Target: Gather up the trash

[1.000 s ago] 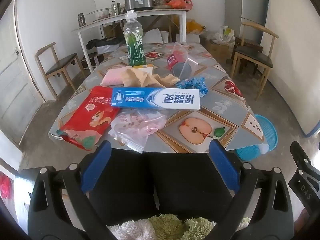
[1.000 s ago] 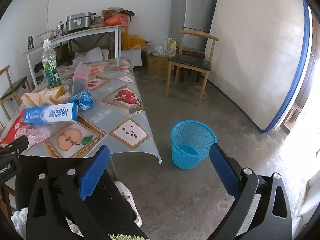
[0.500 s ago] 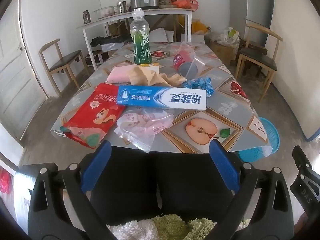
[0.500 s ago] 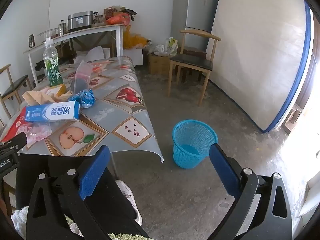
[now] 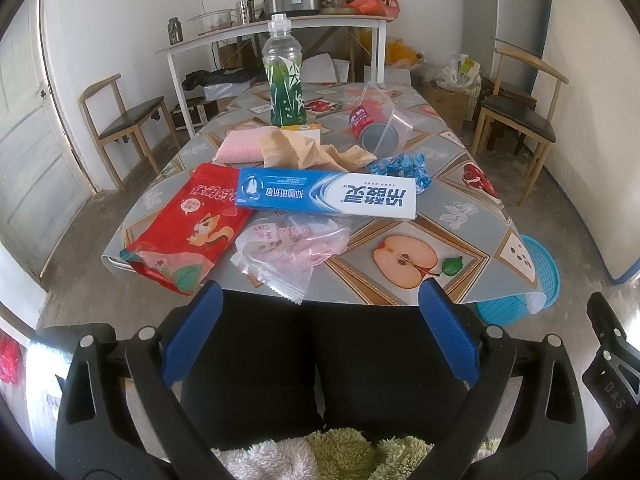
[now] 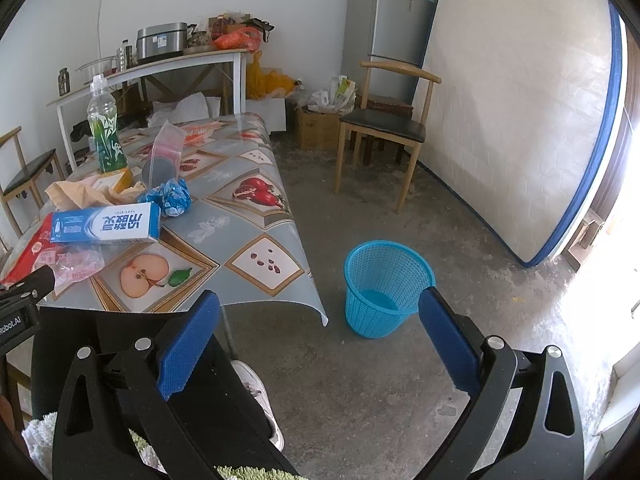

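Both the left gripper and right gripper gape wide, holding nothing. Trash, such as the toothpaste box, crowds the table's near end. The blue basket waits on the floor right of it, likely within easy dropping reach.

The table carries a glossy, smooth printed oilcloth. The toothpaste box is coated cardboard with a slight sheen. The red snack bag is shiny plastic film; the clear wrapper is thin crinkled plastic. The brown paper is matt and creased. The basket is blue plastic mesh. The floor is rough concrete. Gripper pads are textured blue rubber.
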A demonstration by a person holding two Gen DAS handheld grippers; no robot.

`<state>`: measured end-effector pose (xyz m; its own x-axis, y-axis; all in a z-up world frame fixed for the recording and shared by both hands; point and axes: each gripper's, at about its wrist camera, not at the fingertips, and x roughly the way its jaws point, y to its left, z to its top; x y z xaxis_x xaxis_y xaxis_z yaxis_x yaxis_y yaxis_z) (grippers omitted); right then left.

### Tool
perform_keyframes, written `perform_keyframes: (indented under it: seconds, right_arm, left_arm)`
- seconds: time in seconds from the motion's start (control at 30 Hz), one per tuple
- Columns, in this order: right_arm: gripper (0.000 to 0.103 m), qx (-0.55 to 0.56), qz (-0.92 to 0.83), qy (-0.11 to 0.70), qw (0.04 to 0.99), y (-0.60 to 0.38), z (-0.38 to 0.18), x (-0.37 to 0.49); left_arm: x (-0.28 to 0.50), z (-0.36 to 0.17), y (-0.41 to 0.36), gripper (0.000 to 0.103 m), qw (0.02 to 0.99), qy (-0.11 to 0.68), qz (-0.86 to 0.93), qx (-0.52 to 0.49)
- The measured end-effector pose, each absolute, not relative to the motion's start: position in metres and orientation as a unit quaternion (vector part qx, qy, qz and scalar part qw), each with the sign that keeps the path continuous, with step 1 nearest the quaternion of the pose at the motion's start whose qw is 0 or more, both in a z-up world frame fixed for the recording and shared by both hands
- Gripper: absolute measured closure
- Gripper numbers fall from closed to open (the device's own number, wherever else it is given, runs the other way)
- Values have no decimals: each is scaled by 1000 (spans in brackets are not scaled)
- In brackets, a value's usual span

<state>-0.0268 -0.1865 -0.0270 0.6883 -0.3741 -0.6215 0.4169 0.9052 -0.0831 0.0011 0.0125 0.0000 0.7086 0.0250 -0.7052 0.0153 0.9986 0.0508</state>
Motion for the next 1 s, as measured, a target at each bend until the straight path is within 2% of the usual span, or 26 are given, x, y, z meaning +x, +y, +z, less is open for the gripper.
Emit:
perform_keyframes:
  seconds: [1.0]
  right_arm:
    - [6, 25, -206, 334, 919, -178, -26, -21]
  left_arm:
    - [2, -1, 15, 9, 924, 381, 2, 25]
